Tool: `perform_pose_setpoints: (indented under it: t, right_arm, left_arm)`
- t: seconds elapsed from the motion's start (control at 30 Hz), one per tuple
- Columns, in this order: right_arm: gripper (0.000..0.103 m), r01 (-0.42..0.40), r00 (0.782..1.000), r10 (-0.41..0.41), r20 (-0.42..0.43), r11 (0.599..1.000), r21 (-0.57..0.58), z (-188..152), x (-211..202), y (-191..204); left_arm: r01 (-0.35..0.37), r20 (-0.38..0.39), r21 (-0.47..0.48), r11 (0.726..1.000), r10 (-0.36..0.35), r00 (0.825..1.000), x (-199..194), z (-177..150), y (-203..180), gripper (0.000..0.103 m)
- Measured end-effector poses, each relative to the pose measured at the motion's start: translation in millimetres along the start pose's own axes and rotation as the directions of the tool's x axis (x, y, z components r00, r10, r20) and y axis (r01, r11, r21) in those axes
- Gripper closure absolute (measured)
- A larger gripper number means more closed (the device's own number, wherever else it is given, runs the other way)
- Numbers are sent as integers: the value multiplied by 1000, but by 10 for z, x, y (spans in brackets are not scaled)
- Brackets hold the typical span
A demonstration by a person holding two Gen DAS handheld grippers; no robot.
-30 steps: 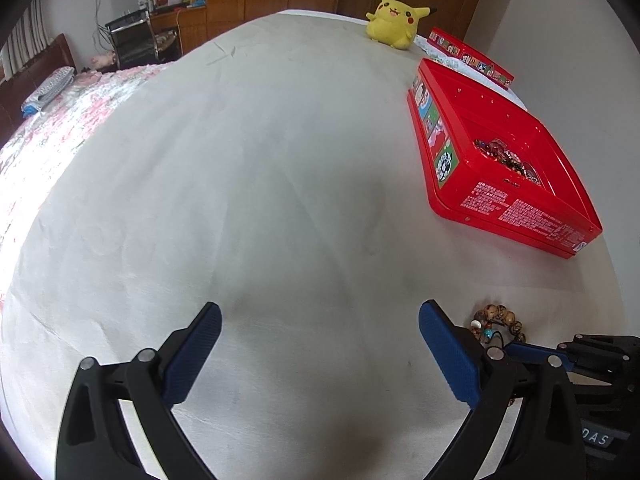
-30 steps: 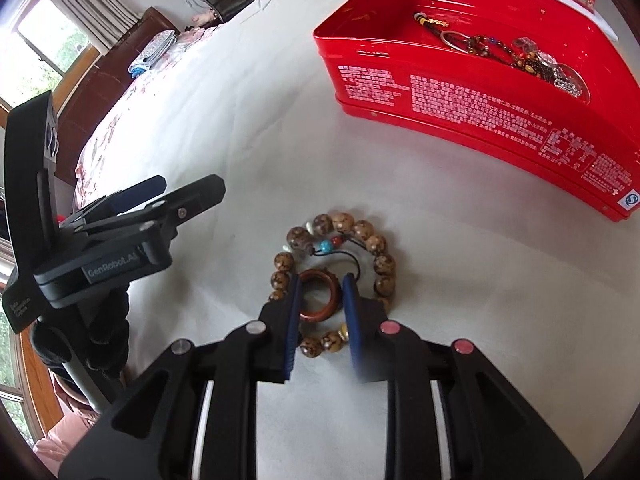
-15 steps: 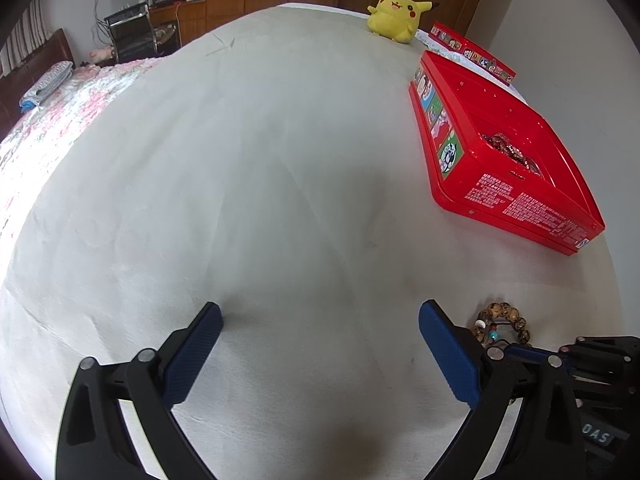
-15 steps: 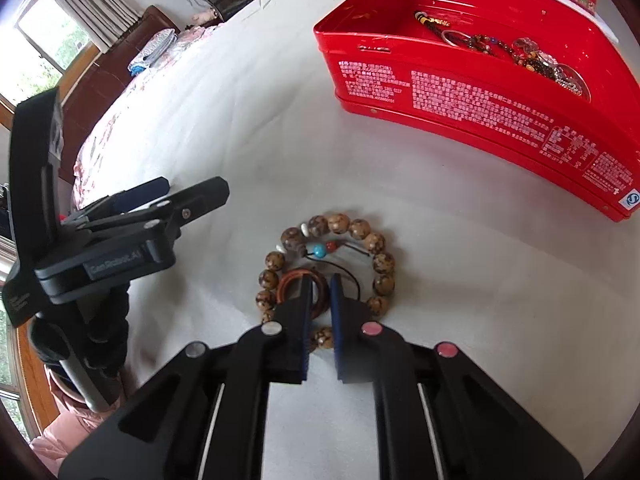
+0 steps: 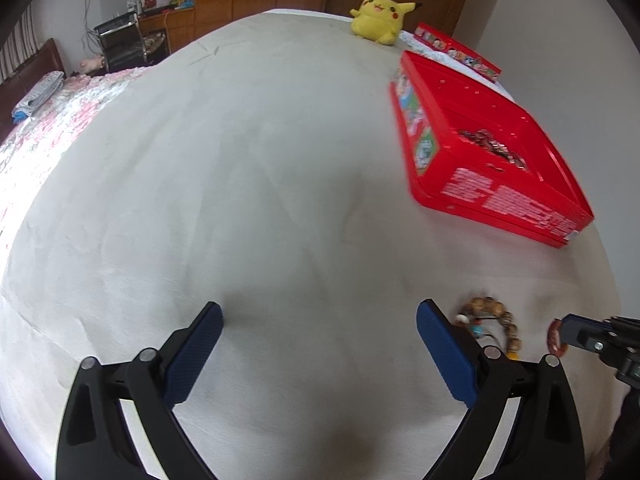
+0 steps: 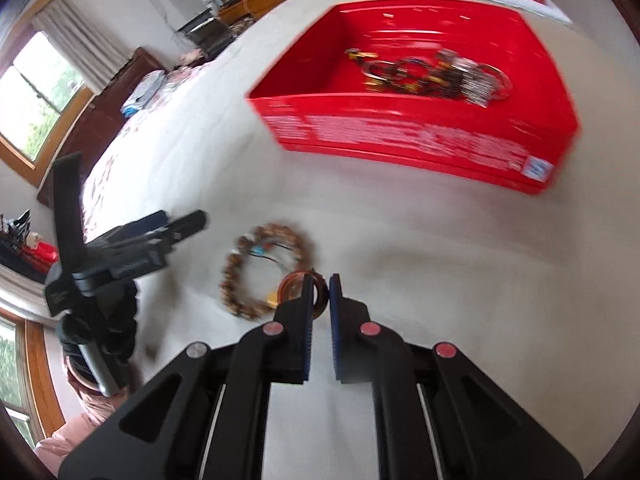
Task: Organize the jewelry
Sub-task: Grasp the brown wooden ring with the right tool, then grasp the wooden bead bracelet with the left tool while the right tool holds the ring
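Observation:
My right gripper (image 6: pixel 319 280) is shut on a small red-brown ring (image 6: pixel 297 285), lifted a little off the white bedcover; the same ring (image 5: pixel 554 336) shows at the gripper's tip in the left wrist view. A wooden bead bracelet (image 6: pixel 256 268) lies on the cover just left of it, also seen as the bracelet (image 5: pixel 496 318) beside my left gripper's right finger. My left gripper (image 5: pixel 318 322) hangs open over bare cover with nothing between its fingers. The red box (image 6: pixel 400 132) beyond holds a heap of jewelry (image 6: pixel 436 74).
A yellow plush toy (image 5: pixel 378 14) sits at the bed's far edge, with a flat red box lid (image 5: pixel 456 51) behind the red box (image 5: pixel 500 196). A patterned quilt (image 5: pixel 48 120) covers the left side. Furniture and a window stand beyond.
The right gripper shut on the red-brown ring inside the bracelet, then lifted it and carried it to the right toward the red box. The bracelet stayed on the cover. The left gripper barely moved.

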State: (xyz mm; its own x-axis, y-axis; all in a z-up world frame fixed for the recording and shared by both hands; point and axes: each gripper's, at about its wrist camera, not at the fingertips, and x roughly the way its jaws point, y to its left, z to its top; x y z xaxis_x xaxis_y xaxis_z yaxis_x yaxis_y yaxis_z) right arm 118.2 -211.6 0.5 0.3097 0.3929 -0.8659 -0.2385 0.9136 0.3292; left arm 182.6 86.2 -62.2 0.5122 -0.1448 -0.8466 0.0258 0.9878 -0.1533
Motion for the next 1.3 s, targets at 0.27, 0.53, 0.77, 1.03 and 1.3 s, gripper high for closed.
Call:
perform_pose_setpoints:
  t: [0.27,0.53,0.77,1.03,1.3]
  right_arm:
    - [97,47,999,-46,-17,998,50,-103,-24,-349]
    - [97,26,999,-25,-21,998,63,-132,-34,-479]
    - [97,-5,1000,6,-24,998,62,-115,-55,-496]
    - [97,-21,1000,22,-21,998,62,-144,-83,-533]
    - [93,-23,1000,24,-17,998,59,-154,-109,-539]
  left_arm:
    - [116,-10,92,989,-116,993,-194,-104,-540,14]
    - [80,-101,113,990,-69,992,19,-98,-836,12]
    - [76,-142,129,989,-57,988,146,-146,-982,12]
    - [99,-156,159,982,-74,985,161,-197,-1185,56]
    - [92,-148,157,983,-69,987,85,-176,-1149,45]
